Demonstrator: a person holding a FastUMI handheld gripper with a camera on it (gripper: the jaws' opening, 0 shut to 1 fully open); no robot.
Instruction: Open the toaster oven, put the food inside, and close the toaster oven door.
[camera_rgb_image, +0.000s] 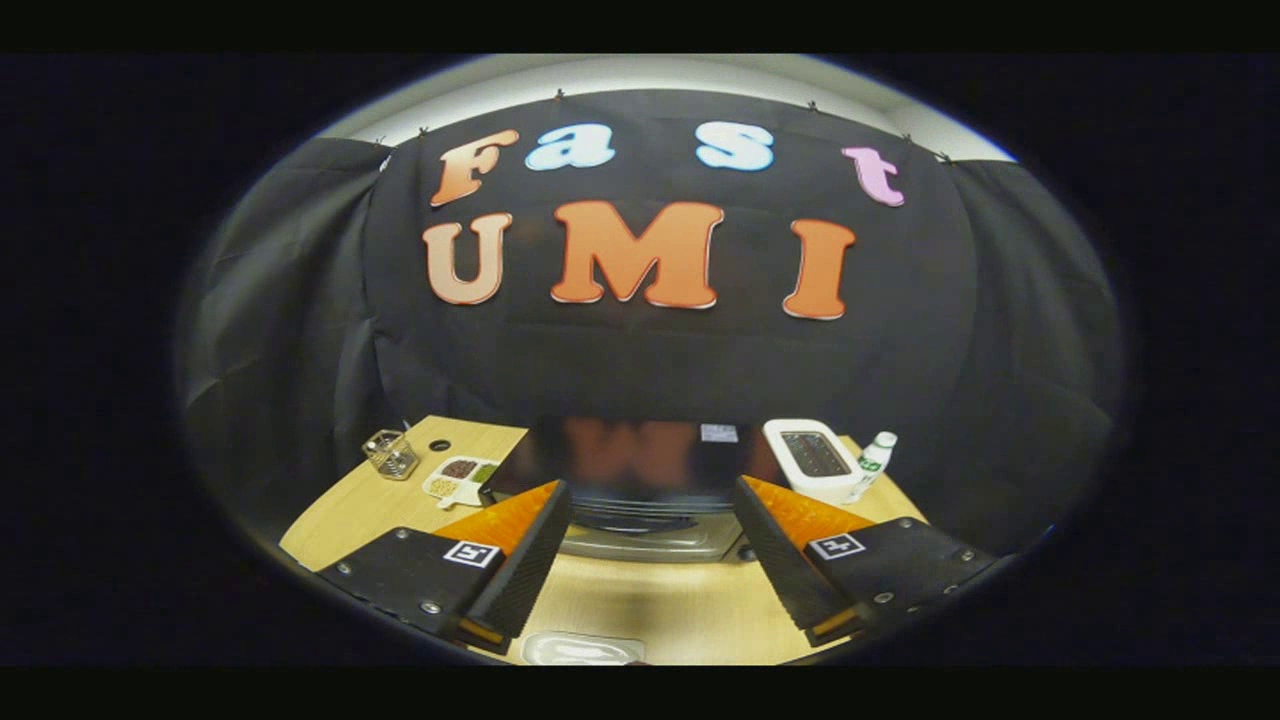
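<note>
The toaster oven (620, 460) stands on the wooden table (640, 600) just ahead of my fingers. Its glossy black top mirrors the wall, and its silvery front (650, 540) faces me. My gripper (651, 492) is open wide, with the fingertips level with the oven's front corners and nothing held between them. The left finger (520, 560) and the right finger (790, 560) hover above the table. A pale rounded thing (582, 650), perhaps a plate, lies close below the gripper, partly cut off; I cannot tell what is on it.
Left of the oven are a small clear glass holder (390, 455) and a white divided dish of beans (460, 478). On the right stand a white appliance with a dark top (815, 460) and a small green-labelled bottle (875, 460). Black cloth walls close in the table.
</note>
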